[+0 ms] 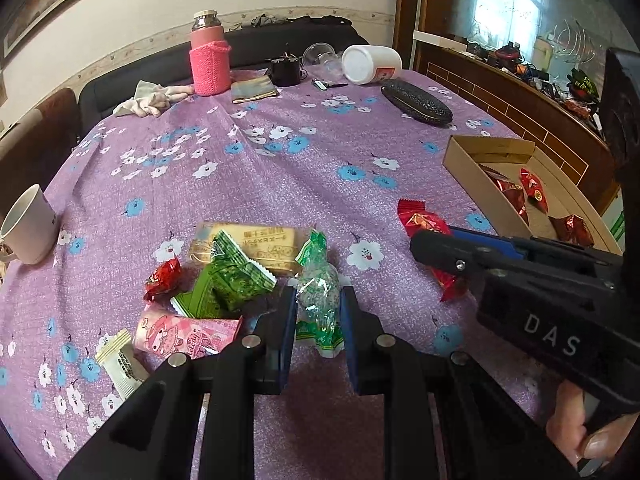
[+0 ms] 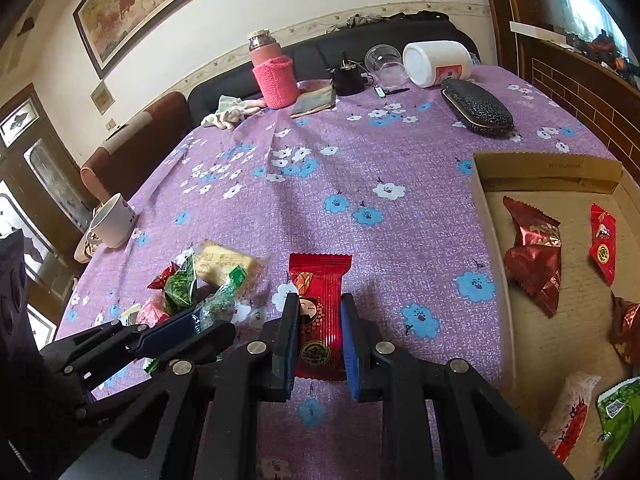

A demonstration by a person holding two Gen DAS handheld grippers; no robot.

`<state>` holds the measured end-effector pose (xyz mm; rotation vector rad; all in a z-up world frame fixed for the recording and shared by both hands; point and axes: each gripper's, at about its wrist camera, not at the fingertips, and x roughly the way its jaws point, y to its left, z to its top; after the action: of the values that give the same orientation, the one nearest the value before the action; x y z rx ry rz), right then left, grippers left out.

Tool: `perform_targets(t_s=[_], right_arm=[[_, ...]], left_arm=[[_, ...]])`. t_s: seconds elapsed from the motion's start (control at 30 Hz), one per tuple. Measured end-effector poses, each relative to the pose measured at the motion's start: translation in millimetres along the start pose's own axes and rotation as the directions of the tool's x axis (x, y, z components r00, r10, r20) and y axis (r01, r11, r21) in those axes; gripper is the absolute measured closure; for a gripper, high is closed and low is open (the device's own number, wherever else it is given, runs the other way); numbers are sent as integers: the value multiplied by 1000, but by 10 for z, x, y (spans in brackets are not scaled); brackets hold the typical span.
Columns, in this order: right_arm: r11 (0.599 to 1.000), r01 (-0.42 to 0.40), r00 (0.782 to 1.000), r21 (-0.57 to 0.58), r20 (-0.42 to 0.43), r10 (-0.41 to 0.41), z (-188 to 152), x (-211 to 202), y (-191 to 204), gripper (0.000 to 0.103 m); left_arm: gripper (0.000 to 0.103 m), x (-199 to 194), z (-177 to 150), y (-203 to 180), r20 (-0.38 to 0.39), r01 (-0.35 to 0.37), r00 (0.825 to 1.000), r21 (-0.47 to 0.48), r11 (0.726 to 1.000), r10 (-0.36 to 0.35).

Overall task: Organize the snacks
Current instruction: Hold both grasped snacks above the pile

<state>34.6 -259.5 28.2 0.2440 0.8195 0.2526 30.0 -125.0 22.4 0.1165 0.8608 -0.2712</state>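
Cardboard tray point(image 2: 494, 240), right of my right hand-held gripper point(image 2: 320, 336), holds several red wrapped snacks point(image 2: 534, 258) and a green one point(image 2: 618, 412). That gripper pinches a red snack packet point(image 2: 320, 280) on the surface point(image 2: 360, 168); my left hand-held gripper point(image 1: 318, 320) clamps a green candy bag point(image 1: 318, 280).

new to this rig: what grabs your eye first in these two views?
Each gripper is shut on a snack: the left gripper on a clear green packet at the near pile, the right gripper on a red packet beside the cardboard box. Under them, the purple flowered tablecloth; at the far edge, a pink flask.
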Motion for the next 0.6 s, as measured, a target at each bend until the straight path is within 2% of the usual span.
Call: perform_targets(t_s=[0.6], right_arm=[[1000,9,1000,8,12,-9,-4,-44,-12,82]], left_arm=[[82,-45,4,9,14,-14,1000,-3,1000,14]])
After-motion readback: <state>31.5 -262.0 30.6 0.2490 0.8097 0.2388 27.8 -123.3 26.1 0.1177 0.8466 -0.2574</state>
